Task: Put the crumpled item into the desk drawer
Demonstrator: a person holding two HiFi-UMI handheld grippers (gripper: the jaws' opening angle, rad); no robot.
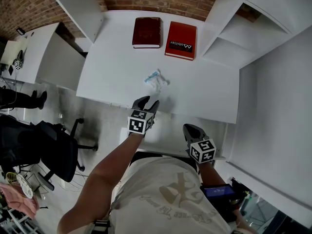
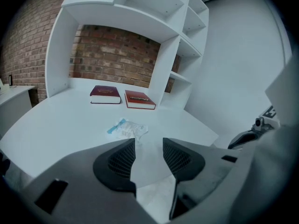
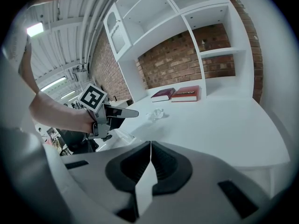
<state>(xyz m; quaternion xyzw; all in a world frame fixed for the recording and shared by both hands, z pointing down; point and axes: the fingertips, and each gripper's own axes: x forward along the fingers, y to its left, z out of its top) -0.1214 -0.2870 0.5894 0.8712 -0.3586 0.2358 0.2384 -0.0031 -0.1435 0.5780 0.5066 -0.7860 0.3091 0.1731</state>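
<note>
With the left gripper (image 1: pixel 147 103) spread wide and empty over the front edge of the desk (image 1: pixel 112 67), the right gripper (image 1: pixel 193 132) clenched on nothing, and the crumpled item (image 1: pixel 156 79) lying loose mid-desk, a shallow pinch could skid the light wad away.

Bright, even light fills the room, and the white desk (image 1: pixel 117 67) shows it back softly without hard glare. Only a faint, soft-edged shadow lies on the near side of the crumpled item (image 1: pixel 156 78). In the right gripper view a ceiling strip light (image 3: pixel 35 29) glows at far left. Both gripper views are strongly bowed, with black corners and curved shelves. The left gripper (image 2: pixel 148 148), close to its lens, looks slightly soft. The head view's left floor is dimmer.
</note>
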